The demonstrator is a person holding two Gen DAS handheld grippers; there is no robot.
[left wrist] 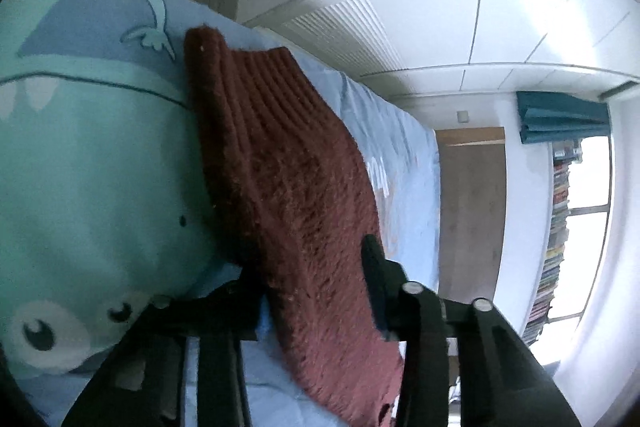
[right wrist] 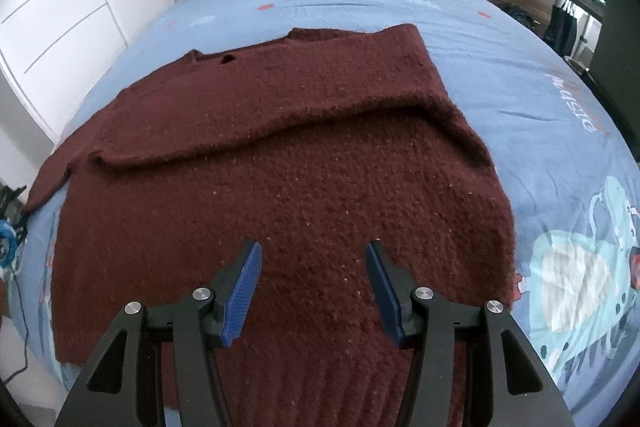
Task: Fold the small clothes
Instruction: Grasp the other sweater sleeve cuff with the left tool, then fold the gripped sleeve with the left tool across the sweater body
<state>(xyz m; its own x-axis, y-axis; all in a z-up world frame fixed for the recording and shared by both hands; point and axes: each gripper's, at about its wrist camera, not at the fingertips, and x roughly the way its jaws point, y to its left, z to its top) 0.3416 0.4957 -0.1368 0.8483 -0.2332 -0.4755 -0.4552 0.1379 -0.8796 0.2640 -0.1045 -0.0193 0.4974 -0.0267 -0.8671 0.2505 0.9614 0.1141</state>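
**Pinching the Red Sweater for the Next Fold**

Finding the dark red sweater spread out on the blue bed sheet, with the neck toward 12 o'clock in the right view and the bottom hem at 6 o'clock. Seeing one sleeve lying across the chest, from 3 o'clock over toward 9 o'clock. Seeing the other sleeve poking out at 9 o'clock.

Holding the right gripper just above the lower part of the sweater, tongs apart, nothing between them. Holding the left gripper with its tongs squeezed on a thick edge of the sweater, one finger under the cloth at 7 o'clock in the left view and one on top at 5 o'clock.

Probably starting the next fold. Doing it well:

- Keeping the pinch tight, stopping the fuzzy knit from slipping out.
- Lifting only a little, leaving the rest flat.
- Carrying the edge straight across, not tugging it sideways.
- Lining up the edges before letting go.
- Using the free tongs for pressing the middle down, in case of sliding on the sheet.
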